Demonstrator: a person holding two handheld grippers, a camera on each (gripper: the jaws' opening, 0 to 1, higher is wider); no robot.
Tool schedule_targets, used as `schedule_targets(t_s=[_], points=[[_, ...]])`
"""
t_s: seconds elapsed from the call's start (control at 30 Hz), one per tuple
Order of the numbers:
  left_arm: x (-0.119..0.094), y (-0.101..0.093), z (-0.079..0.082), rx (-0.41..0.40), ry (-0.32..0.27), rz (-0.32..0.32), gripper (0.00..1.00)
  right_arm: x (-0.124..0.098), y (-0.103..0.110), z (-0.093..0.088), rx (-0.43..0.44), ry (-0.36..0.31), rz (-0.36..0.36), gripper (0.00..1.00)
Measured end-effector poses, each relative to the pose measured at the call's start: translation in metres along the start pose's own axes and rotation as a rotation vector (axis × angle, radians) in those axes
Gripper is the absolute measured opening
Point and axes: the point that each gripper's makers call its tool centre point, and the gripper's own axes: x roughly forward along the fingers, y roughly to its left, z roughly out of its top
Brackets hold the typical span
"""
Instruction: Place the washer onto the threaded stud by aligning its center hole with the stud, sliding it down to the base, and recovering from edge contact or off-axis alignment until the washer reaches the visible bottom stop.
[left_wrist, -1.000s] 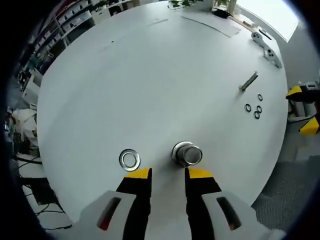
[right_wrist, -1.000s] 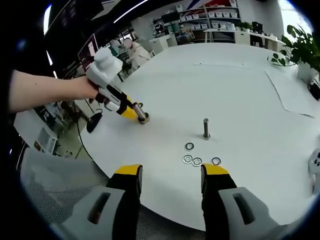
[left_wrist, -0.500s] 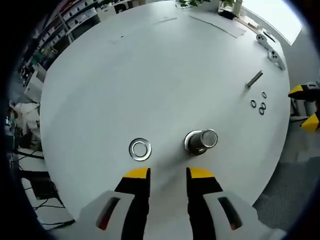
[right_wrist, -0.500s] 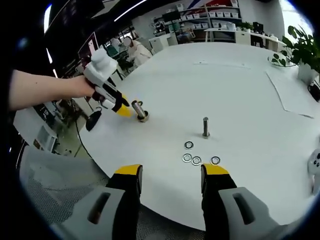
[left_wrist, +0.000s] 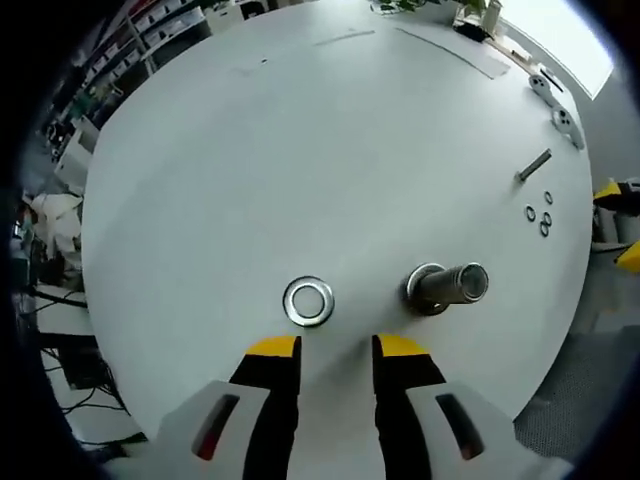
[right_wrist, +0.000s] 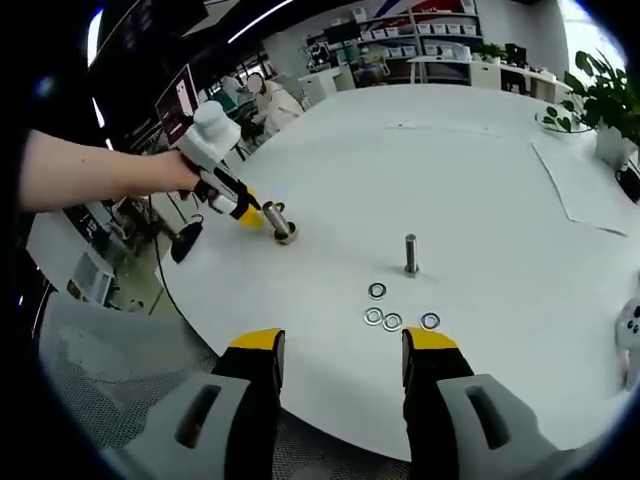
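On the white round table (left_wrist: 300, 150), the left gripper view shows a large washer (left_wrist: 308, 301) lying flat just ahead of the left gripper (left_wrist: 335, 346), whose yellow-tipped jaws stand apart with nothing between them, and to its right a thick threaded stud (left_wrist: 447, 286) standing bare on its flange, apart from the washer. Further right lie a slim bolt (left_wrist: 535, 165) and a cluster of small washers (left_wrist: 541, 214) near the table's edge. From the right gripper view, a hand (right_wrist: 175, 177) holds the left gripper beside the stud, while the right gripper (right_wrist: 343, 343) hovers off the table's near edge, jaws spread wide and empty.
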Motion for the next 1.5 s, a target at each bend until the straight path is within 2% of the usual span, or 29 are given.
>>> schedule_targets(t_s=[0.23,0.4,0.5,0.57,0.8,0.87,0.93,0.97,1.03,1.1,1.23,1.3,1.43,1.5], points=[[0.009,0.012,0.011,-0.035,-0.008,0.004,0.3,0.0,-0.001,0.0,0.003,0.001,-0.001,0.5],[0.018,0.015,0.011,-0.037,0.011,-0.001,0.3,0.0,-0.002,-0.001,0.004,0.003,-0.004,0.5],[0.015,0.013,0.01,-0.026,0.017,0.011,0.29,0.0,-0.002,-0.001,0.003,0.004,-0.005,0.5],[0.018,0.01,0.009,-0.025,0.032,-0.008,0.29,0.0,-0.002,-0.001,0.004,0.004,-0.005,0.5],[0.019,0.012,0.013,-0.019,0.034,-0.015,0.28,0.001,-0.003,-0.002,0.006,0.006,-0.007,0.5],[0.016,0.008,0.012,-0.011,0.048,-0.016,0.27,0.001,-0.003,-0.002,0.005,0.006,-0.007,0.5],[0.015,0.007,0.013,0.003,0.056,-0.01,0.21,0.001,-0.003,-0.002,0.004,0.009,-0.008,0.5],[0.014,0.007,0.013,0.024,0.055,-0.005,0.21,0.001,-0.003,-0.003,0.004,0.01,-0.009,0.5],[0.012,0.006,0.012,-0.02,0.055,0.002,0.2,0.001,-0.004,-0.003,0.008,0.009,-0.011,0.5],[0.012,0.004,0.011,0.004,0.046,0.0,0.2,0.001,-0.004,-0.003,0.011,0.01,-0.011,0.5],[0.009,-0.003,0.004,0.031,0.074,-0.013,0.2,0.001,-0.003,-0.003,0.006,0.011,-0.011,0.5],[0.007,-0.007,-0.003,0.056,0.106,-0.023,0.2,0.001,-0.003,-0.004,0.007,0.014,-0.01,0.5],[0.002,-0.015,-0.024,0.143,0.207,-0.048,0.2,0.001,-0.003,-0.003,0.008,0.013,-0.01,0.5],[0.001,-0.017,-0.029,0.153,0.214,-0.047,0.2,0.001,-0.003,-0.003,0.007,0.013,-0.01,0.5]])
